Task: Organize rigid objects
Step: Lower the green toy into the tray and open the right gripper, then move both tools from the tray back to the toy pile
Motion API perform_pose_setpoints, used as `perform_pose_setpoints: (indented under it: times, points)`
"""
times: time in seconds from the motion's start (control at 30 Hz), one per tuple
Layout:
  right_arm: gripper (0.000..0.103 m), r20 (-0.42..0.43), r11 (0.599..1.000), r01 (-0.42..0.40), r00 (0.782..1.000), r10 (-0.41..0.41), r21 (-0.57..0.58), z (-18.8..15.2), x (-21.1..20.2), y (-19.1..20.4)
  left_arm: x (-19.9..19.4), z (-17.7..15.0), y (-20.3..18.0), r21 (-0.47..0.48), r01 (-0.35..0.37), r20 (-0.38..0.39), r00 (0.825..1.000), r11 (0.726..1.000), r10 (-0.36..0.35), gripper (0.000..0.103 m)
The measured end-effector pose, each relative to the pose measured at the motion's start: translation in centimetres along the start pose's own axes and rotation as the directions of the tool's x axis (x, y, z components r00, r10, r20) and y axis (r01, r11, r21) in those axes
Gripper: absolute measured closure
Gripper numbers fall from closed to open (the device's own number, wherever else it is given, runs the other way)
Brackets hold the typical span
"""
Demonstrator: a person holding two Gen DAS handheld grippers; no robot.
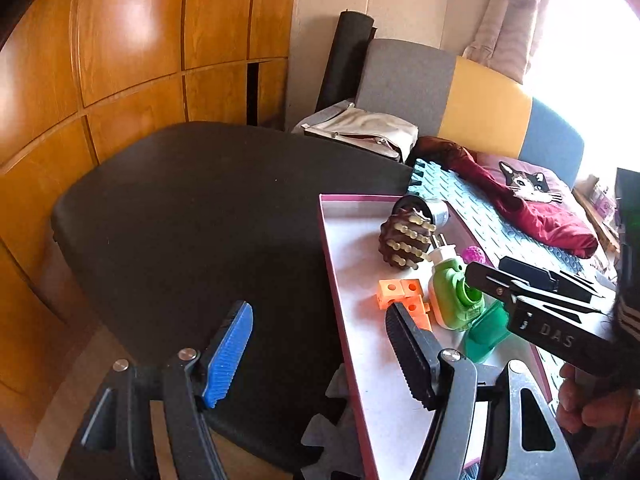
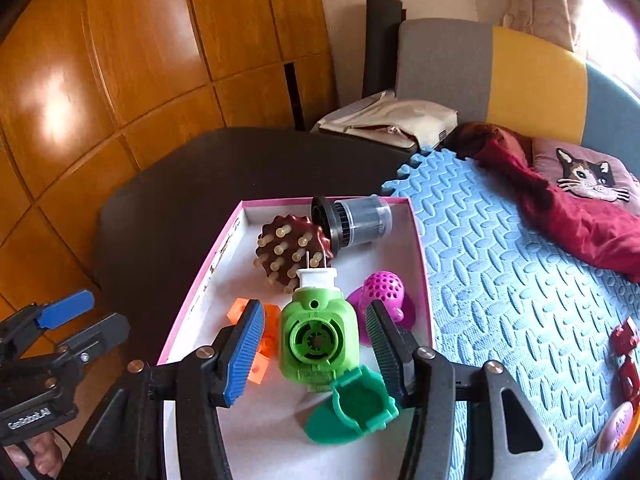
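Here, through the left wrist camera, the shallow pink-rimmed white cardboard tray point(image 1: 352, 248) holds one brown knobbed wooden massager point(image 1: 404, 240), one black-and-grey cylindrical plastic cap point(image 1: 436, 210) lying on its side, one cluster of orange plastic cubes point(image 1: 404, 294), one light-green plastic plug-in device point(image 1: 452, 300), one dark-green plastic lid point(image 1: 486, 334) and one magenta perforated ball point(image 1: 474, 255). The left gripper point(image 1: 320, 356) hangs low over the black tabletop point(image 1: 192, 216) and the tray's near edge, its blue and black pads spread wide with nothing between them. The right gripper point(image 1: 492, 276) reaches in from the right, its tip at the green device.

From the right wrist camera, the same six items lie in the tray point(image 2: 240, 232). The right gripper point(image 2: 316, 348) points down into it, jaws parted on either side of the plug-in device point(image 2: 318, 336) without touching it. The left gripper point(image 2: 86, 316) sits left of the tray, open. Two red plastic pieces point(image 2: 626, 356) rest on the blue foam mat point(image 2: 500, 280).
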State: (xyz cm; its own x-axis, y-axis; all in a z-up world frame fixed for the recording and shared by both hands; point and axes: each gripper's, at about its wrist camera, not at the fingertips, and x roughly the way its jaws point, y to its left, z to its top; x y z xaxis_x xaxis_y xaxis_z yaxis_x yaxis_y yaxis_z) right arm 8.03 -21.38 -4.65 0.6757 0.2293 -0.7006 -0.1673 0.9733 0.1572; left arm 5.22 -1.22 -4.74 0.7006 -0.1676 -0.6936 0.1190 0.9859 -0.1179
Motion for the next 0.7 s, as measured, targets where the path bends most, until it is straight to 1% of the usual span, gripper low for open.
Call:
perform_pose_setpoints:
  times: [0.33,0.43,0.7]
  points:
    - [0.049,0.059,0.998,0.057,0.997,-0.057,0.000,-1.1,-3.1,-0.8,-0.6,-0.2,-0.9,0.023,0.017,0.002,1.000,1.000,-0.017,0.033]
    - [0.049,0.066,0.998,0.066,0.996,-0.067,0.018,-1.4,-4.0,-1.6,-0.7,-0.2,-1.2,0.031,0.020,0.004,1.000,0.999,-0.020,0.033]
    - [0.049,0.087,0.991,0.124,0.988,-0.129,0.055,-2.3,-6.2,-4.5,-1.0,-0.1,-1.9,0.050,0.033,0.009,0.999,0.998,-0.034,0.033]
